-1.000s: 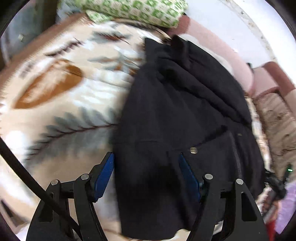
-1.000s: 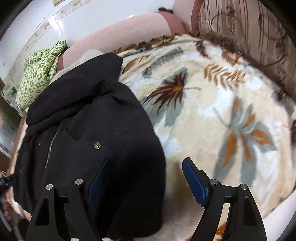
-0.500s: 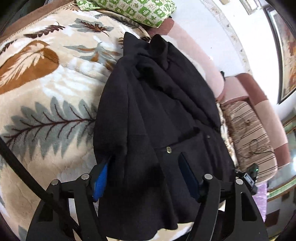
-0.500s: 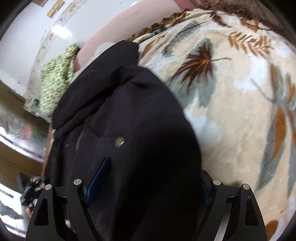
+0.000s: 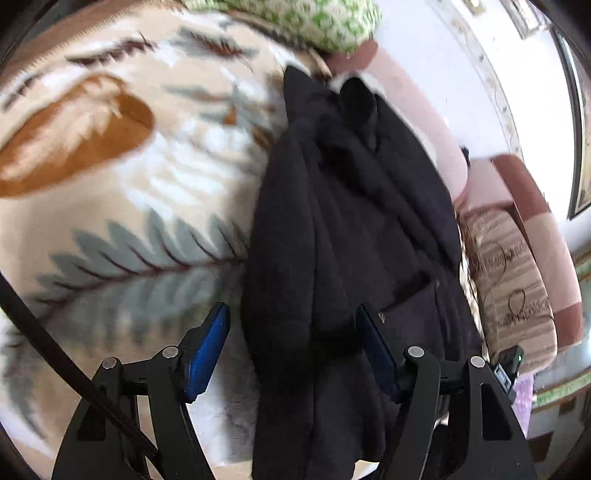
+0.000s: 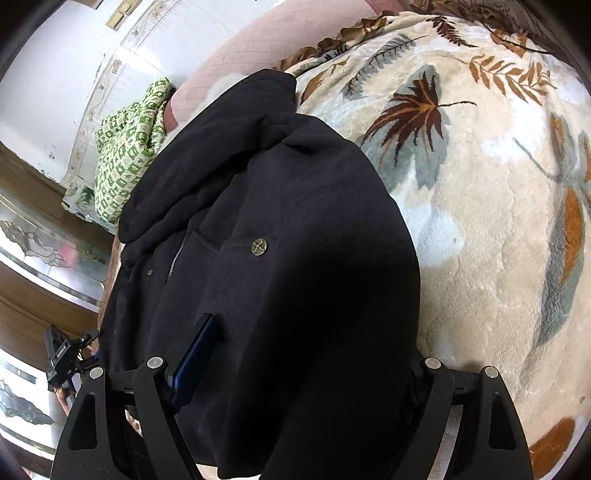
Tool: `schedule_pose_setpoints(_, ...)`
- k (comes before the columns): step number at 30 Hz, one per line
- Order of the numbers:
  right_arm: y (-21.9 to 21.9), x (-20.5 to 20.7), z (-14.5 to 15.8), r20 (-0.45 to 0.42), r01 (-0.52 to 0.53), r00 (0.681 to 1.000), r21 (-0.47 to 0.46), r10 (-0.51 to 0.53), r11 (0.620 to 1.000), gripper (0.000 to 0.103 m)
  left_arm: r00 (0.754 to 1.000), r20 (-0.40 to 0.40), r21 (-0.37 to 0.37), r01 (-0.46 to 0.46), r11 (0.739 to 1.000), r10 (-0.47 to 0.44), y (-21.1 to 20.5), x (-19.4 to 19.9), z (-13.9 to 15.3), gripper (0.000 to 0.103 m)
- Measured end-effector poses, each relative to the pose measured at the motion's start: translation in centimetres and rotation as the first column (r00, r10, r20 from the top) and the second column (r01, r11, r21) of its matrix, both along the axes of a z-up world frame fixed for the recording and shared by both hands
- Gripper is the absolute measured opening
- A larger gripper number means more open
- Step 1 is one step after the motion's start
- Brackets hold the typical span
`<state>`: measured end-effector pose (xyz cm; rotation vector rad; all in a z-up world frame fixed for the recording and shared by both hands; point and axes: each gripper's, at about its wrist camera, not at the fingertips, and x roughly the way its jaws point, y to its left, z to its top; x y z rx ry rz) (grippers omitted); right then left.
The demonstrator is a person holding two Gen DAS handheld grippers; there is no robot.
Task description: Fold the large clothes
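Note:
A large black coat [image 5: 351,229] lies lengthwise on a cream leaf-patterned blanket [image 5: 122,206], collar at the far end. My left gripper [image 5: 291,347] is open, its blue-padded jaws straddling a raised fold at the coat's near-left hem. In the right wrist view the coat [image 6: 258,240] with a brass button [image 6: 259,246] fills the centre. My right gripper [image 6: 299,365] is open around the coat's near-right hem; cloth bulges between the jaws and hides the right finger's pad.
A green-and-white patterned cloth [image 5: 295,18] lies at the bed's far end against a pink headboard [image 6: 236,55]. A striped cushion [image 5: 509,280] sits beside the coat. The blanket [image 6: 498,184] spreads wide to the right.
Both grippers have moved forward onto the coat's near hem. Cloth now sits between both pairs of jaws; the hem is bunched and lifted on each side.

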<state>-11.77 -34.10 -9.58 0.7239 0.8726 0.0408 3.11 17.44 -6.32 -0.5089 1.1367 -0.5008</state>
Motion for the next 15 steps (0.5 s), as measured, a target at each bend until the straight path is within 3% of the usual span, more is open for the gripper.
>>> schedule_pose_setpoints(3,-0.2,0.0,-0.1,-0.002,0.003,1.000,0.009,-0.003,1.000,0.087,0.999,0.028,-0.053,0.018,0.998,-0.016,-1.0,-0.8,-0.7,0.080)
schedule_pose_setpoints(7,-0.4,0.0,-0.2,-0.003,-0.006,1.000,0.012,0.006,1.000,0.088,0.994,0.008,-0.127,0.107,0.986,-0.107,-2.4,-1.7,-0.9,0.081)
schedule_pose_setpoints(11,-0.3,-0.2,-0.2,0.010,-0.011,1.000,0.020,0.011,1.000,0.089,0.991,0.047,-0.057,0.132,0.990,-0.129,-3.8,-2.8,-0.6,0.082)
schedule_pose_setpoints(15,0.8,-0.3,0.3,0.019,-0.048,0.999,0.040,0.048,0.998,0.090,0.993,0.044,-0.069,0.111,0.991,-0.108,-3.9,-2.7,-0.9,0.082)
